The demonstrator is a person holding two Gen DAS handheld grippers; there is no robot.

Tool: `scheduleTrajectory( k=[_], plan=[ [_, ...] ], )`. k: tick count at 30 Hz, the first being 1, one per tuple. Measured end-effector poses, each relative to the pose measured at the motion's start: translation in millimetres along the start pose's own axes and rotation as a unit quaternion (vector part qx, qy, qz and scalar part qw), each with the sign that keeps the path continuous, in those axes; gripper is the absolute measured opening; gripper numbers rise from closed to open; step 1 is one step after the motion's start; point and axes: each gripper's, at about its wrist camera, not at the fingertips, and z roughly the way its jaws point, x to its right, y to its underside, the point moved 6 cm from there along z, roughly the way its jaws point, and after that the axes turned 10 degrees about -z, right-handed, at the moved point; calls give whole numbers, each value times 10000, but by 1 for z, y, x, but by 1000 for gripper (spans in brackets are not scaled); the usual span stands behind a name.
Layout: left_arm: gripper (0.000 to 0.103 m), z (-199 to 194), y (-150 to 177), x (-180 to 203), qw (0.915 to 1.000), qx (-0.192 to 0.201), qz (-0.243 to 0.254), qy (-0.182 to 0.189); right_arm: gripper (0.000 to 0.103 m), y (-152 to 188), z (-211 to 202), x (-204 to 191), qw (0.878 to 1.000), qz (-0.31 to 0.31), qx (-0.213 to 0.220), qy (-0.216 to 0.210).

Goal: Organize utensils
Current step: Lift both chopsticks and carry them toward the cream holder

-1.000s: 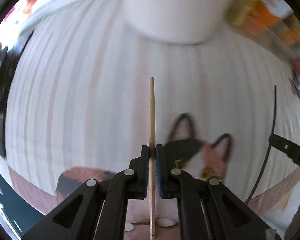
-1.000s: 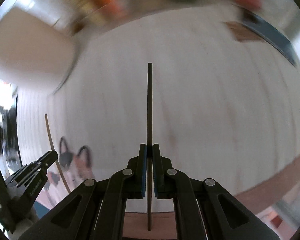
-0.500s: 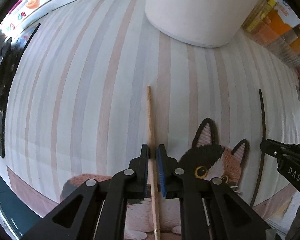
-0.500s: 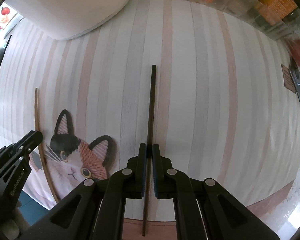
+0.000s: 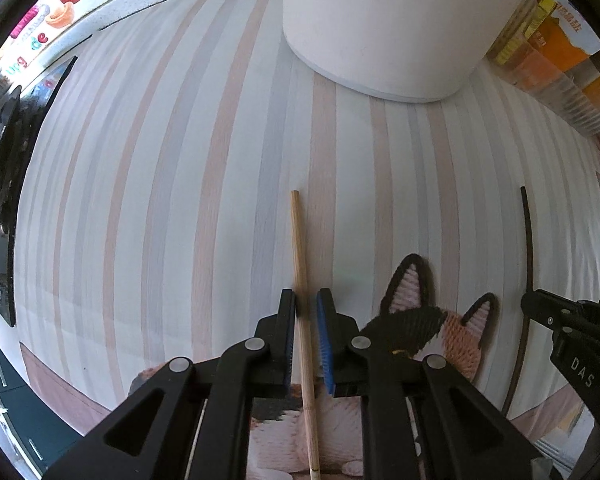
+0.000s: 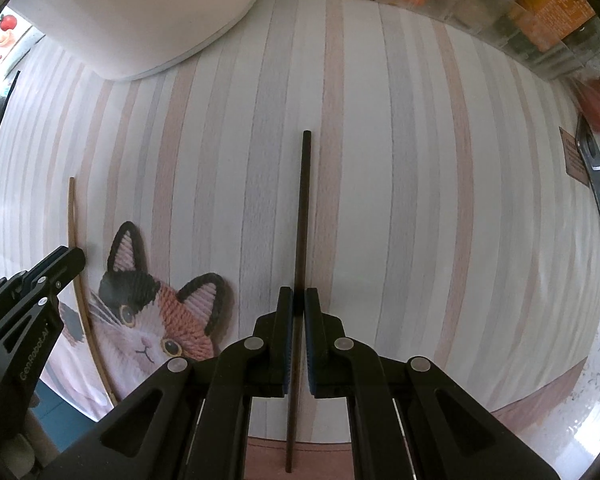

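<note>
A light wooden chopstick (image 5: 299, 248) lies on the striped cat placemat (image 5: 180, 200) and runs between the pads of my left gripper (image 5: 305, 300). The jaws stand slightly apart: the stick rests by the left pad, with a gap to the blue right pad. My right gripper (image 6: 298, 294) is shut on a dark chopstick (image 6: 303, 208), which points straight ahead just over the mat. Each wrist view shows the other gripper: the right gripper (image 5: 530, 304) with the dark chopstick (image 5: 529, 232), and the left gripper (image 6: 72, 256) by the wooden chopstick (image 6: 73, 216).
A big white round container (image 5: 380, 28) stands at the far edge of the mat, also seen as the white container (image 6: 140, 12). Clear boxes of orange and yellow goods (image 5: 560, 60) line the back right. A woven cat picture (image 6: 156, 312) lies between the two chopsticks.
The left jaws have parted a little from the wooden chopstick, which now lies slightly tilted on the mat. Both grippers have come lower. The right one swung across, then settled.
</note>
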Motion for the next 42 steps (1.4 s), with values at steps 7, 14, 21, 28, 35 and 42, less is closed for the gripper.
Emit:
scheduleTrajectory(
  k=[7, 14, 21, 28, 35, 42],
  plan=[
    [11, 4, 2, -1, 10000, -11, 12, -10, 6, 1, 0, -4, 9999, -54, 30, 99],
    [11, 2, 2, -2, 10000, -11, 6, -2, 6, 2, -2, -6, 9999, -60, 15, 94],
    [10, 1, 1, 5, 9995, 39, 270, -125, 7, 4, -4, -8, 9998, -93, -1, 170],
    [3, 1, 0, 19, 9978, 20, 562, -356, 7, 7, -3, -12, 9996, -123, 46, 238],
    [4, -17, 3, 9, 9984, 282, 453, -179, 5, 17, -6, -11, 9995, 78, 302, 2],
    [4, -88, 4, -3, 9946, 915, 331, 360, 5, 35, -53, -21, 9935, 155, 1054, -399]
  ],
)
